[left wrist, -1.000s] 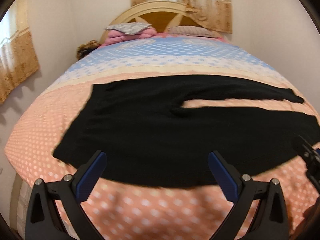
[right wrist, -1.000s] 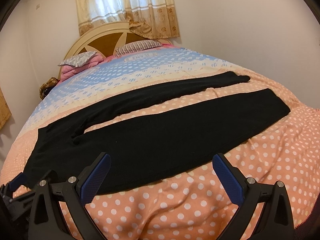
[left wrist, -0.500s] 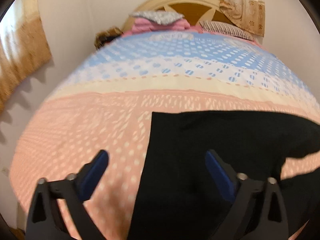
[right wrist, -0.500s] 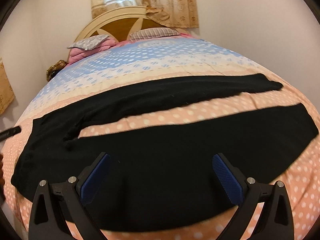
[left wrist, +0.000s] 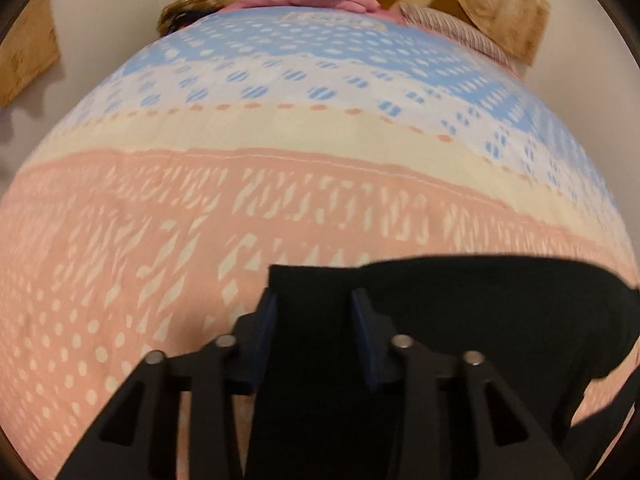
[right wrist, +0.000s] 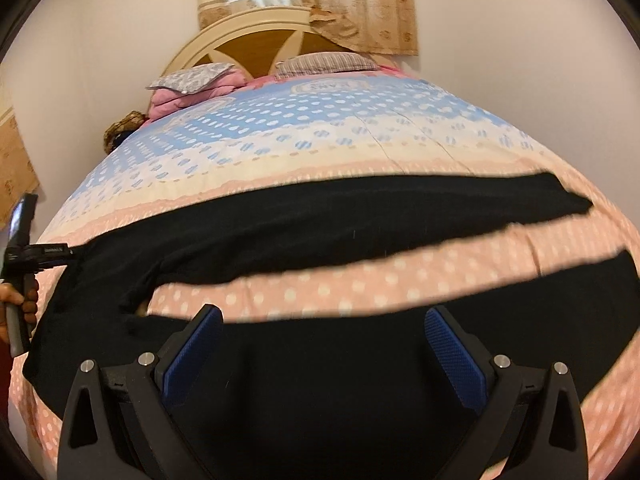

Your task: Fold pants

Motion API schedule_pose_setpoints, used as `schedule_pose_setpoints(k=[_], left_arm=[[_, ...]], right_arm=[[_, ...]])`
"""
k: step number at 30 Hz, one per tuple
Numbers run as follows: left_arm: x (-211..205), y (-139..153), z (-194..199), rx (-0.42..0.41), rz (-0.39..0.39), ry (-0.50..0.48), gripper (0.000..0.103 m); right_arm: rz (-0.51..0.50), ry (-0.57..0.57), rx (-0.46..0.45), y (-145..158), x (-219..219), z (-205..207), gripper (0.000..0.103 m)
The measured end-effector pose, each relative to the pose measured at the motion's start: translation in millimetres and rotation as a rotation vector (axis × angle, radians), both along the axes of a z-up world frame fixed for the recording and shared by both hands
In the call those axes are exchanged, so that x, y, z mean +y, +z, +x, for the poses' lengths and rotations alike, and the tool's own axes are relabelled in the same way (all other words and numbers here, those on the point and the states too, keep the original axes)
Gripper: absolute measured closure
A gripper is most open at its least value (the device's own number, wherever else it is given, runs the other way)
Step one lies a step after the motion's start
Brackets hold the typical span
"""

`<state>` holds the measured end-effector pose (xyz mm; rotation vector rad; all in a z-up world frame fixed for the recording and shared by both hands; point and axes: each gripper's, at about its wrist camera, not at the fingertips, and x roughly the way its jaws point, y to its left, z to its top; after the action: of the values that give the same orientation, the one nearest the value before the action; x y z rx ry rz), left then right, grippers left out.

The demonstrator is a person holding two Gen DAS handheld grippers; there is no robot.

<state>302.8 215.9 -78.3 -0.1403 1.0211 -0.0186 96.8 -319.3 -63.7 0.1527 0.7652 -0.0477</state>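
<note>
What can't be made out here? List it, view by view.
- Left wrist view: whether the left gripper pinches the black pants; fabric fills the narrowed gap, motion blur hides contact.
- Right wrist view: the near leg's hem, cut off by the right edge; the right gripper covers the near edge.
- Right wrist view: the left gripper's fingertips, too small at the waistband corner.

The bedspread [left wrist: 200, 240] pattern is blurred; the pants [right wrist: 360, 220] leg ends are cut off at the right edge
</note>
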Motion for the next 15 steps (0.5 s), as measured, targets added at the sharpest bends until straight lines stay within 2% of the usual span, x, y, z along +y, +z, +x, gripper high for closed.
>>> schedule_pose_setpoints(k=[1,2,3,5,7,10,15], left_arm=[[2.4,0.8,-2.6,-0.022,-0.014,0.003,0.081],[2.6,1.4,-4.9,-0.035,-0.02,-0.003,0.084],[0.6,1.8,-4.9,-0.039,-0.014,-0.004,0.085],[-4.1,4.3,-7.0,-0.057,0.008,-0.005,0.088],[-8.5,6.8,-7.3,-0.071,0.033,-0.005,0.089],[-13.0,10.7,-10.1,-0.093,0.069,0.003,0.089],[-13.5,6.1,-0.4,-0.08,0.091,0.008,0.089]], right_arm=[[0.001,0.012,0.003,3.0,-5.1,8.5,0.002],[0.003,0.029,0.002,6.6,-11.0,19.7,0.003],[0.005,0.051,0.001,9.2,-14.1,29.2,0.005],[0.0,0.112,0.004,13.2,-19.9,54.9,0.017],[-0.015,0.174,0.025,13.0,-23.7,85.8,0.021],[-0.045,0.291,0.119,0.2,-26.4,149.9,0.021],[-0.102,0.438,0.217,-22.6,-25.7,219.9,0.021]])
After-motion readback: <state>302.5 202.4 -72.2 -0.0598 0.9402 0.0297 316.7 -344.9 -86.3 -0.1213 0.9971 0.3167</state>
